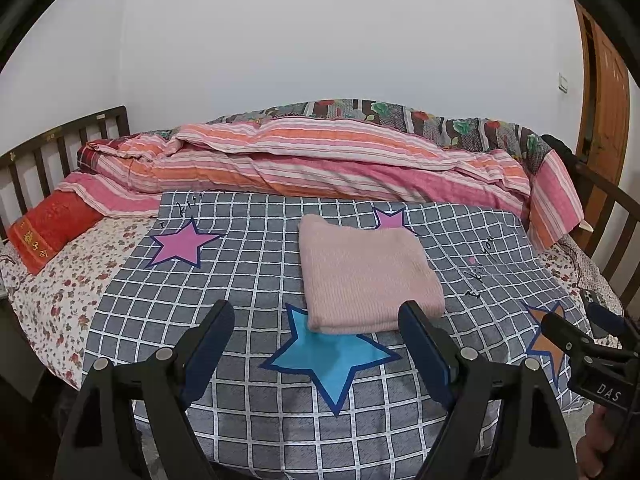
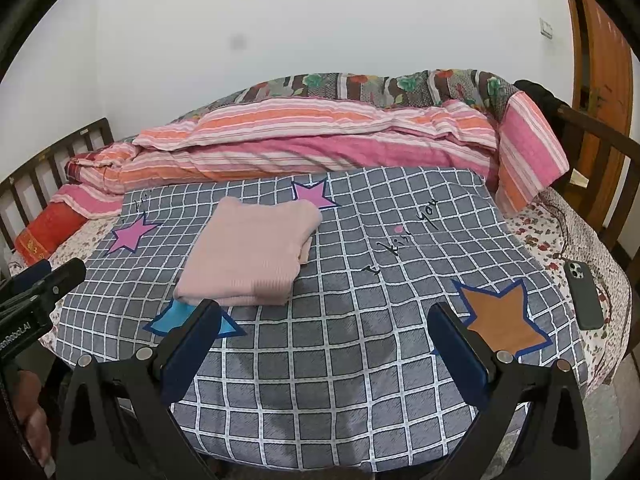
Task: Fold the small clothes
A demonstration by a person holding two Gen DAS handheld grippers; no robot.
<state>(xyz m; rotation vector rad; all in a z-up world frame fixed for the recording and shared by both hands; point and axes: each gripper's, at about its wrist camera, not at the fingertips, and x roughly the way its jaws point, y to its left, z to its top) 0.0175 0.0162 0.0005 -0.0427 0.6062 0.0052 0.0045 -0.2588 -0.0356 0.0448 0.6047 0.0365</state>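
Folded pink sweater (image 1: pixel 368 276) lies on the grey checked cover (image 1: pixel 248 264).
Left gripper (image 1: pixel 316 316) and right gripper (image 2: pixel 326 316) both spread wide, grasping nothing.

folded knit garment (image 1: pixel 370 276) showing pale pink | checked cloth (image 1: pixel 248 280) showing grey, white grid, coloured stars | rolled quilt (image 1: pixel 320 160) showing pink-orange stripes

One folded pink garment (image 1: pixel 370 276) lies on one grey checked cover (image 1: pixel 248 280), which shows four printed stars: two pink, one blue (image 1: pixel 332 360) and one orange (image 2: pixel 500 316). There is one red pillow (image 1: pixel 52 228), one striped quilt (image 1: pixel 320 160), one phone (image 2: pixel 585 294), and two grippers (image 1: pixel 316 320) (image 2: pixel 324 320).
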